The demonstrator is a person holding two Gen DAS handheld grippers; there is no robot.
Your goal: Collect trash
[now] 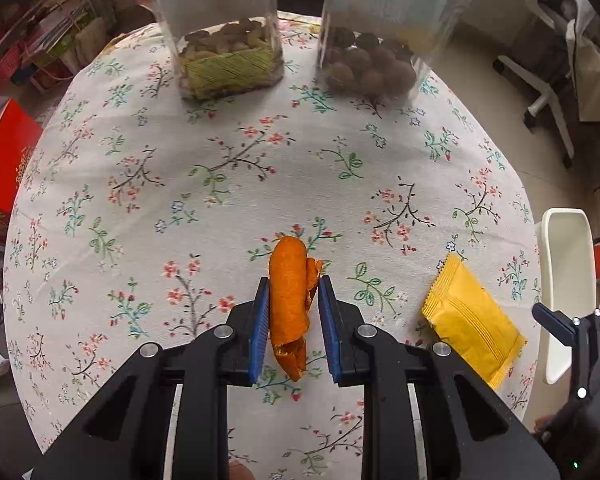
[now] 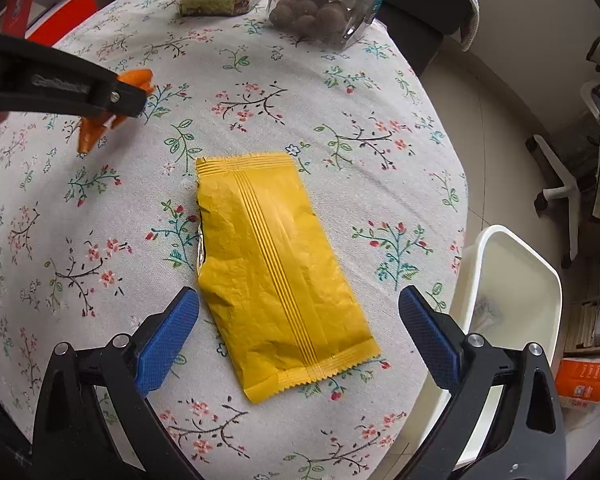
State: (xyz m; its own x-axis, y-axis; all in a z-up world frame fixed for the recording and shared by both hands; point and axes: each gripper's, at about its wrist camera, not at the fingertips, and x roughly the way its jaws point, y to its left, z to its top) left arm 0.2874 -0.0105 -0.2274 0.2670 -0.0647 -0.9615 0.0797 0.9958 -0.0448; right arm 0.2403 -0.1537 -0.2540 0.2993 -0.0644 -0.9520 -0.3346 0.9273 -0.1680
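Observation:
An orange peel [image 1: 287,300] lies on the floral tablecloth between the blue pads of my left gripper [image 1: 293,292]. The left pad touches it; the right pad stands just off it, so the gripper is open around it. The peel also shows in the right wrist view [image 2: 96,124], partly hidden by the left gripper. A yellow torn wrapper [image 2: 276,268] lies flat on the cloth between the wide-open fingers of my right gripper [image 2: 298,312], which hovers above it. The wrapper also shows in the left wrist view [image 1: 472,320]. A white trash bin [image 2: 516,280] stands beside the table's right edge.
Two clear containers stand at the table's far side: one with nuts and a green packet [image 1: 226,60], one with brown round fruits [image 1: 372,60]. The round table [image 1: 220,160] drops off on all sides. A red box [image 1: 4,168] sits left; an office chair base [image 1: 548,108] right.

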